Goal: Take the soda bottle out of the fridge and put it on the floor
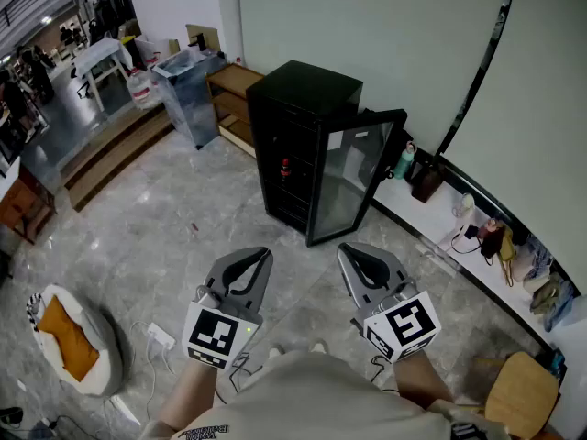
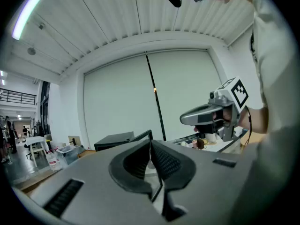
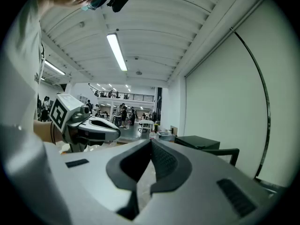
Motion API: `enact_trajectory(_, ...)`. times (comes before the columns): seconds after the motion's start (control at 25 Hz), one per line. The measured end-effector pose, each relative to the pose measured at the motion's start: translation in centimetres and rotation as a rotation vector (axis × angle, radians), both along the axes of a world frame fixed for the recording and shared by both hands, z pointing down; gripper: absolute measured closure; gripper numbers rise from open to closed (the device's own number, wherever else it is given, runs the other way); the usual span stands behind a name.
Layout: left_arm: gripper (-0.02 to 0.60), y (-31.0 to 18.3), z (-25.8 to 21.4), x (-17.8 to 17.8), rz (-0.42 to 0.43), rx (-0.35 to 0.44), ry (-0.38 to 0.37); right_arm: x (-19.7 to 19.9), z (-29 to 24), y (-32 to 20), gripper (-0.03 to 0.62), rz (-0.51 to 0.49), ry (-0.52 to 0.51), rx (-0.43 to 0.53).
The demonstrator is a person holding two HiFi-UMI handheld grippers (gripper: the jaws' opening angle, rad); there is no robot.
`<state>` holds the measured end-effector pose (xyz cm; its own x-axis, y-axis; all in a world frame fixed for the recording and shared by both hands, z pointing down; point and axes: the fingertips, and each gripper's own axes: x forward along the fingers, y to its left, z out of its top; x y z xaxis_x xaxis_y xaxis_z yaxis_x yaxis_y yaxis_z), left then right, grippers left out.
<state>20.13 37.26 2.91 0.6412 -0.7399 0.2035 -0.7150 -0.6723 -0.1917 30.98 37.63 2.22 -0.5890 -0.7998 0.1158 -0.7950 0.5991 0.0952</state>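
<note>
left claw (image 1: 260,257): pressed together, empty | right claw (image 1: 348,253): pressed together, empty | black glass-door fridge (image 1: 303,136): door open, well apart

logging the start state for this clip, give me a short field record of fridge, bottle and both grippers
fridge: black, upright
door: glass, swung open
soda bottle: small red-marked shape on a shelf inside, too small to confirm
left gripper: shut, empty, short of the fridge
right gripper: shut, empty, beside the left
task stage: bottle not yet taken out
</note>
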Motion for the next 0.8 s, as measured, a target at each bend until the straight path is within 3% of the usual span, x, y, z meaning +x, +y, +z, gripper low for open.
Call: enact_trajectory(0.8,0.571,-1.6,1.1,4.2,-0.039,-0.033,0.004,4.4,2.0,-1.7,0.599,-0.044,0.007,-0.047)
